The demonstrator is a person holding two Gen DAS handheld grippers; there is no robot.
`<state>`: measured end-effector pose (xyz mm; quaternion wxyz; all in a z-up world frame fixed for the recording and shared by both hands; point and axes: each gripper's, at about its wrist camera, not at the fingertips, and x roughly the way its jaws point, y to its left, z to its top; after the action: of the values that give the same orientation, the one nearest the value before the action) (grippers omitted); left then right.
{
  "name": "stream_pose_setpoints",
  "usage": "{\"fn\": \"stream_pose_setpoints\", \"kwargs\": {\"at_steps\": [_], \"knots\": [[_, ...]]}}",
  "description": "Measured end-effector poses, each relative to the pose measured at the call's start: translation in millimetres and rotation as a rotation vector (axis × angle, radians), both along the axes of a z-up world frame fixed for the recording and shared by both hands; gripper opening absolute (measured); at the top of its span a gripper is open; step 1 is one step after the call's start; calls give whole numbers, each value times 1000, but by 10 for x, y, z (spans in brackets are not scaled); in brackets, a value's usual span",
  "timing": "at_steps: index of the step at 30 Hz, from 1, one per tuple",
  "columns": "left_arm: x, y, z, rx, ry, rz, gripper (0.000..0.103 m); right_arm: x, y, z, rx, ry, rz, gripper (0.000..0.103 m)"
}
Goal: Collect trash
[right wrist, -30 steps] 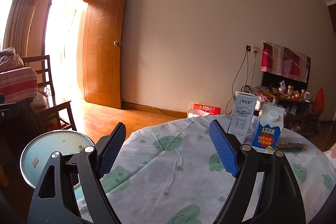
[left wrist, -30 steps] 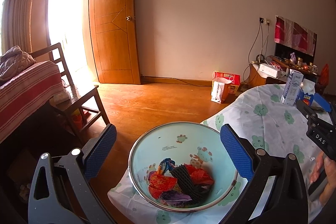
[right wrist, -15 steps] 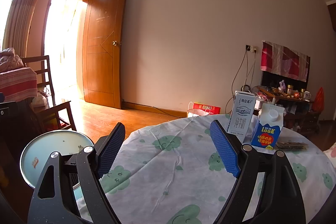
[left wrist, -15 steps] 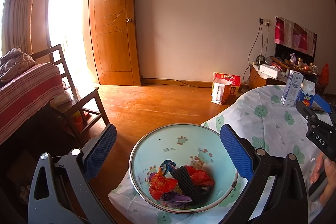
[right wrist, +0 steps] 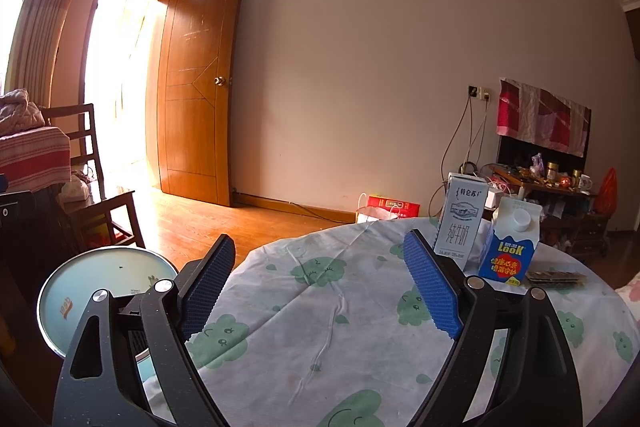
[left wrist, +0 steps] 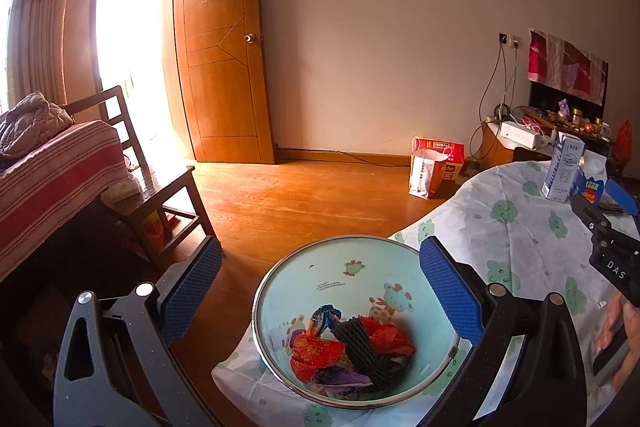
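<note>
**Both grippers wide, holding nothing**

Jaws of the left gripper (left wrist: 320, 281) gape wide over the bowl (left wrist: 304, 279), where crumpled trash (left wrist: 352, 351) lies inside.

Right gripper (right wrist: 318, 265) jaws have just been opening, nothing between them; two milk cartons (right wrist: 462, 221) stand upright on the tablecloth (right wrist: 320, 307).

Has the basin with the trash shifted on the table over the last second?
No. The basin sits at the same table edge, the same way from the white milk carton.
</note>
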<state>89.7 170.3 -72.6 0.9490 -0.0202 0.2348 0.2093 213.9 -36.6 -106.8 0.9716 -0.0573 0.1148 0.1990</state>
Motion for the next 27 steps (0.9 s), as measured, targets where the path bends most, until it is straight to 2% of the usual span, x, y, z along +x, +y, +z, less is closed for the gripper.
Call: {"fn": "stream_pose_setpoints", "kwargs": {"at_steps": [23,27], "knots": [[64,-65,-78,18,38,-32,97,22,3,7,-3,6,-1,89],[67,-29,-75,-14,39,-35,97,25,-2,7,0,8,-1,90]]}}
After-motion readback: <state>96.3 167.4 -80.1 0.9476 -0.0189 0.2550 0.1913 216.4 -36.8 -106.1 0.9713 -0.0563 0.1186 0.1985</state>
